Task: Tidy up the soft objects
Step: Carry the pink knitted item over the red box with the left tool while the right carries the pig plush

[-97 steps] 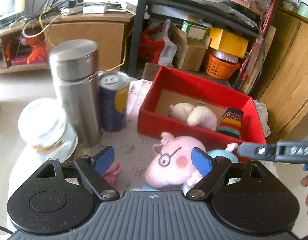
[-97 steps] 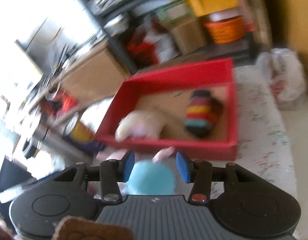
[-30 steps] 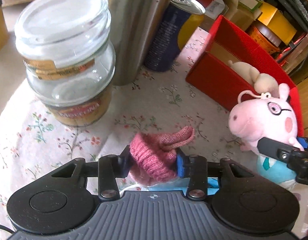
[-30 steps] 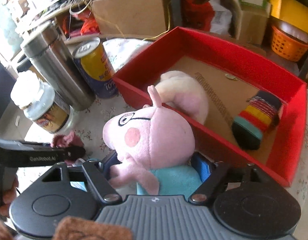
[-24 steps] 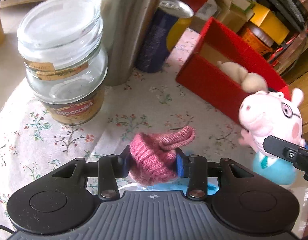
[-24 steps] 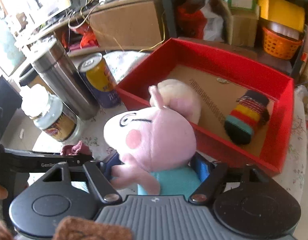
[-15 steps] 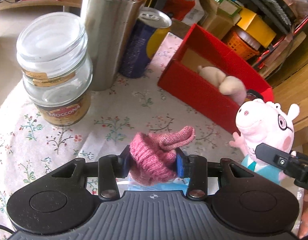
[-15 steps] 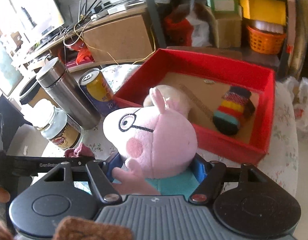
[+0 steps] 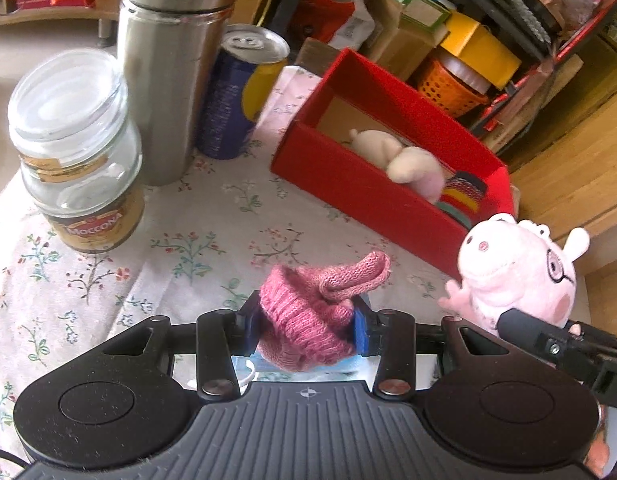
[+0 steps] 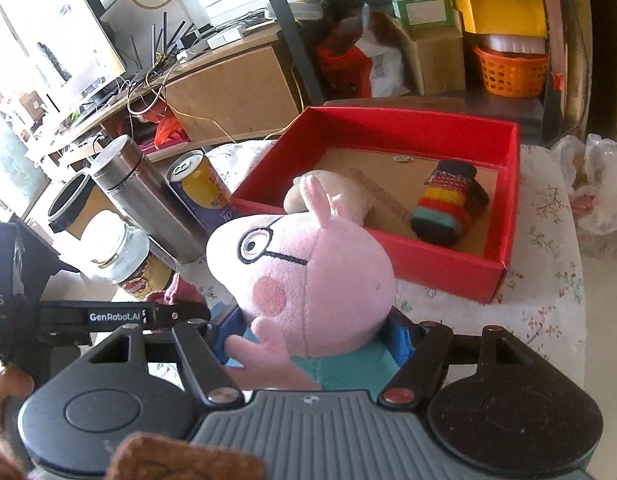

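Two legible labels, "MOCCONA" on my jar, "GenRobot.AI" on left gripper, fingers pinching pink knit; right gripper fingers just tightened, pinching half-hidden pig plush.

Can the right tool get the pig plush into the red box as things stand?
Probably yes. The right tool grips the pig plush clear of the table, the red box lies open-topped just ahead, and bare floor shows between the cream plush and striped sock.
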`<action>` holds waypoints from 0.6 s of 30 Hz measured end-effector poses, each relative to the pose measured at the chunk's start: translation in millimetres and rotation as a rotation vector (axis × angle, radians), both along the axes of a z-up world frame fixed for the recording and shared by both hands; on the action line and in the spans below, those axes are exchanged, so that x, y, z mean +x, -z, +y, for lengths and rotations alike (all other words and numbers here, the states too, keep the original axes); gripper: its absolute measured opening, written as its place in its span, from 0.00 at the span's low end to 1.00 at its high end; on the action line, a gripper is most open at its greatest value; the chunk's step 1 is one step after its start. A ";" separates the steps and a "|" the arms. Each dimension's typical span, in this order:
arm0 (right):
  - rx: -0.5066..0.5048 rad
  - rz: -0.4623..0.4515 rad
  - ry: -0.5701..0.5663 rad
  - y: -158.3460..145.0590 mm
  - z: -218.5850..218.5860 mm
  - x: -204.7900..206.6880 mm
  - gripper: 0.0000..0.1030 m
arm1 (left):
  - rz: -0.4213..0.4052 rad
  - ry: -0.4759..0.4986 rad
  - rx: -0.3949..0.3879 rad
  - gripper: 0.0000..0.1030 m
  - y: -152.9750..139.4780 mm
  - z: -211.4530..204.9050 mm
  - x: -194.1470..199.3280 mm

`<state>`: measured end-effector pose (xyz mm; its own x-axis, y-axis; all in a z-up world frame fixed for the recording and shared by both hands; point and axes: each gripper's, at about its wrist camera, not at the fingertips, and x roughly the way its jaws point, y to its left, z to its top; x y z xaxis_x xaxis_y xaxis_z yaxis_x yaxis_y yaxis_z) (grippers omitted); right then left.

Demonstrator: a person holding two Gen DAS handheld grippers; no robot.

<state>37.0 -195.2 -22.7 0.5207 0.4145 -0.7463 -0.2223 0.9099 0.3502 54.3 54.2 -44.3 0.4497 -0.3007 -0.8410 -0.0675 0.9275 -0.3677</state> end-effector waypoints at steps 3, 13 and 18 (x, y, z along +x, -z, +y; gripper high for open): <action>0.013 -0.007 0.003 -4.3 -3.3 -9.0 0.42 | -0.018 0.026 -0.004 0.43 -6.9 -6.9 -5.0; 0.071 -0.061 0.032 -28.6 -20.7 -36.3 0.42 | -0.106 0.075 -0.062 0.43 -42.6 -28.9 -18.2; 0.089 -0.080 0.046 -38.2 -29.2 -46.5 0.42 | -0.130 0.085 -0.077 0.43 -51.8 -34.1 -21.6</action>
<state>-9.5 -224.4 15.4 0.5973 0.4518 -0.6627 -0.2116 0.8857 0.4131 32.6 20.1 7.5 0.5230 -0.4039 -0.7505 0.0627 0.8964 -0.4387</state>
